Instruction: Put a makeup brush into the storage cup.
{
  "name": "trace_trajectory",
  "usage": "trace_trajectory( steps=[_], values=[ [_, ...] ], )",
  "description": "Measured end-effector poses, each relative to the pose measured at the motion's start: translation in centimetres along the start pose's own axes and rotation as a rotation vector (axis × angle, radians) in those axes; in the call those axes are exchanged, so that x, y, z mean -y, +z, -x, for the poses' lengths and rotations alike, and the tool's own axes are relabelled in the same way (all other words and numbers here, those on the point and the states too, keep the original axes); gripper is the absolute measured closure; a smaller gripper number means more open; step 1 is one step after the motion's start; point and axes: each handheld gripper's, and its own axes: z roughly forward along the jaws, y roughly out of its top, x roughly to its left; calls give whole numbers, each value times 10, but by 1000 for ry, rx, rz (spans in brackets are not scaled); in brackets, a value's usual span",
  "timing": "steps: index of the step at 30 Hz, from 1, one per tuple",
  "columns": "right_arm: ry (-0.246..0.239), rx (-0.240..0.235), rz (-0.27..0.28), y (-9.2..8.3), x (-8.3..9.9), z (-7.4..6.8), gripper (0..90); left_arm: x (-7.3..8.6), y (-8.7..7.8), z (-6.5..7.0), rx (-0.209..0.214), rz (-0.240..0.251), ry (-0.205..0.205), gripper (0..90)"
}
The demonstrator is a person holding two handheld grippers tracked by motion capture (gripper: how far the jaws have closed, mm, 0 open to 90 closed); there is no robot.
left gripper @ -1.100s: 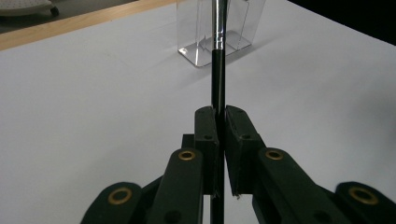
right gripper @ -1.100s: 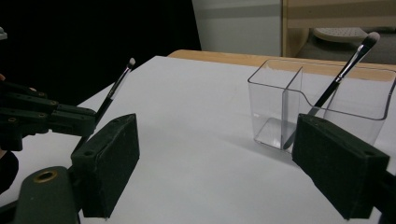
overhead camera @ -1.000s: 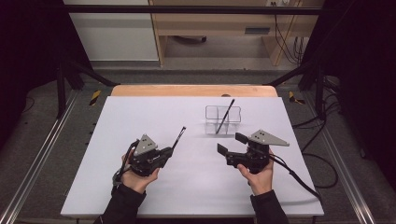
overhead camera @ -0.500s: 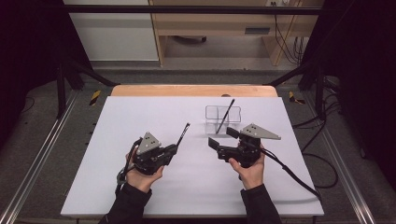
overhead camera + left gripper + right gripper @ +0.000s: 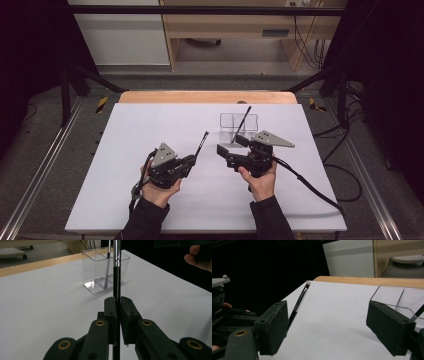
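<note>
Left hand-held gripper (image 5: 194,159) clamps a brush (image 5: 202,142); right hand-held gripper (image 5: 231,145) gapes over white table (image 5: 150,125), dark room.

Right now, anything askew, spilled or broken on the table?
Nothing stands out. The clear holder stands upright with one brush leaning in it. The left tool is shut on a second brush, held off the table. The right tool is open with nothing between its jaws. No spill or damage shows.

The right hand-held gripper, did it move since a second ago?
Yes. In the high view the right hand-held gripper has slid leftward, from right of the clear holder to just below it, nearer the left hand-held gripper.
</note>
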Motion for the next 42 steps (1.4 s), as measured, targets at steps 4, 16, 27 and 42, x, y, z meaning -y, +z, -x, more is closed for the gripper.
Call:
trace_trajectory(
  steps=[4, 16, 27, 42],
  values=[
    [24, -14, 6, 4, 4, -2, 206, 2, 2, 3, 4, 12, -5, 833],
    [59, -24, 2, 10, 8, -4, 240, 3, 11, 11, -3, 26, -1, 833],
    [96, -36, 2, 16, 11, -4, 291, 1, 16, 21, 2, 32, 14, 833],
    [126, -40, 15, 19, 13, -5, 410, -2, 21, 34, 5, 50, 28, 833]
  ],
)
